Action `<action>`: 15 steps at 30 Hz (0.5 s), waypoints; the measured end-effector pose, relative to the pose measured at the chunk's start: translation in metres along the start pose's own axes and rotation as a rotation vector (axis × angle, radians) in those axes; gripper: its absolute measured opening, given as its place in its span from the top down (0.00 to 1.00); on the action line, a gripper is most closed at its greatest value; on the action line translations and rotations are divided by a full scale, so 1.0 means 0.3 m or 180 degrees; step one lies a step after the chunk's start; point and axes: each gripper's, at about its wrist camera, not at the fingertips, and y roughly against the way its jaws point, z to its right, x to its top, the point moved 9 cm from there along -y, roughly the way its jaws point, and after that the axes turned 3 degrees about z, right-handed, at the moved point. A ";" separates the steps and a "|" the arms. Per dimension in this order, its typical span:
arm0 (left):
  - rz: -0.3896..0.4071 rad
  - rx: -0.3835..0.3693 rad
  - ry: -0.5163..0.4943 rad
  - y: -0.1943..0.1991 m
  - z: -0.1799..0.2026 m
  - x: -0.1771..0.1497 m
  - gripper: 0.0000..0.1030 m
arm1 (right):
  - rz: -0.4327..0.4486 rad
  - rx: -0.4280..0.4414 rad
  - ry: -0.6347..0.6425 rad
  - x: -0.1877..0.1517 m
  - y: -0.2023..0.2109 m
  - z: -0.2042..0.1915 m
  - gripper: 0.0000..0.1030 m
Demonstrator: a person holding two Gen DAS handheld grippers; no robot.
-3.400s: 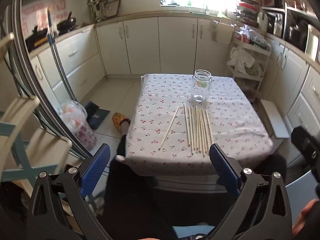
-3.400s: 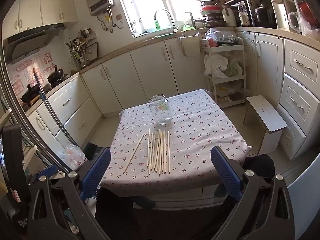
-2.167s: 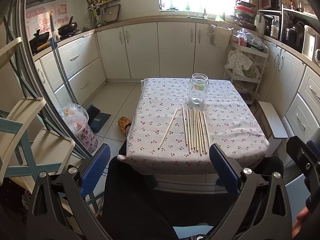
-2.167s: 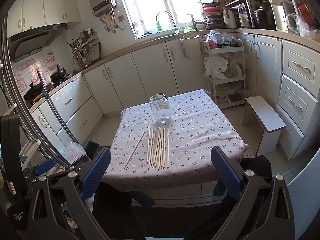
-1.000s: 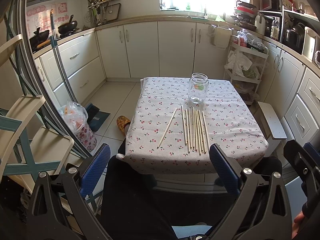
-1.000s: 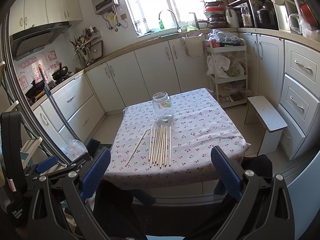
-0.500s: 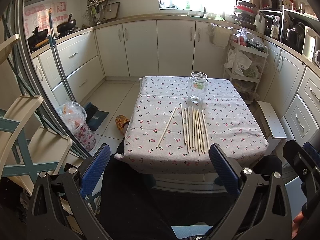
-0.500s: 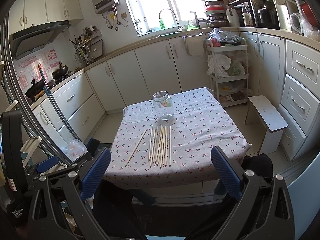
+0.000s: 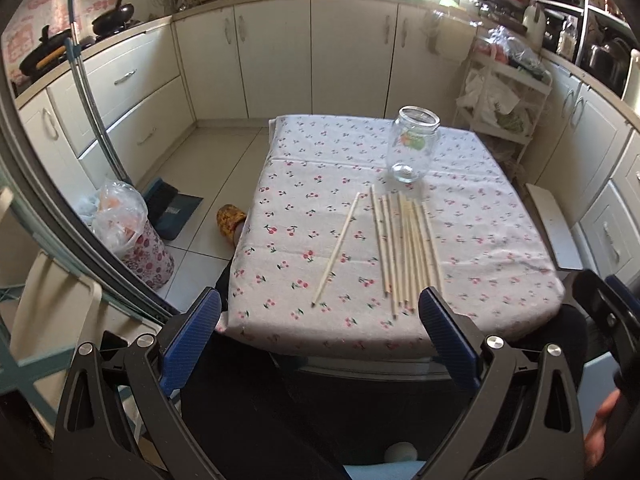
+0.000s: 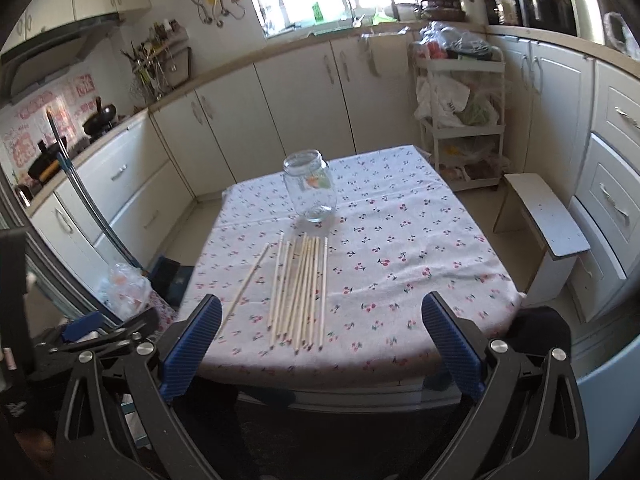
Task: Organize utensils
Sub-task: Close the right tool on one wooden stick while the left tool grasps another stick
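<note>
Both claws gaping, empty; chopsticks lie by jar

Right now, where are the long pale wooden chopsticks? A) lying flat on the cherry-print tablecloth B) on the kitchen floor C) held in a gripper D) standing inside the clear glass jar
A: the long pale wooden chopsticks lie flat on the cherry-print tablecloth, just in front of the empty clear glass jar, and both grippers are open and hold nothing.
</note>
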 end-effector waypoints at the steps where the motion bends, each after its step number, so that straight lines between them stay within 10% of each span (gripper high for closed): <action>1: -0.0053 0.0006 0.0003 -0.035 -0.003 0.004 0.08 | -0.0070 -0.0017 0.0012 -0.002 -0.049 0.009 0.07; 15: -0.0344 0.0101 -0.0016 -0.413 -0.046 0.108 0.08 | -0.0894 0.0028 0.0237 -0.052 -0.637 0.009 0.75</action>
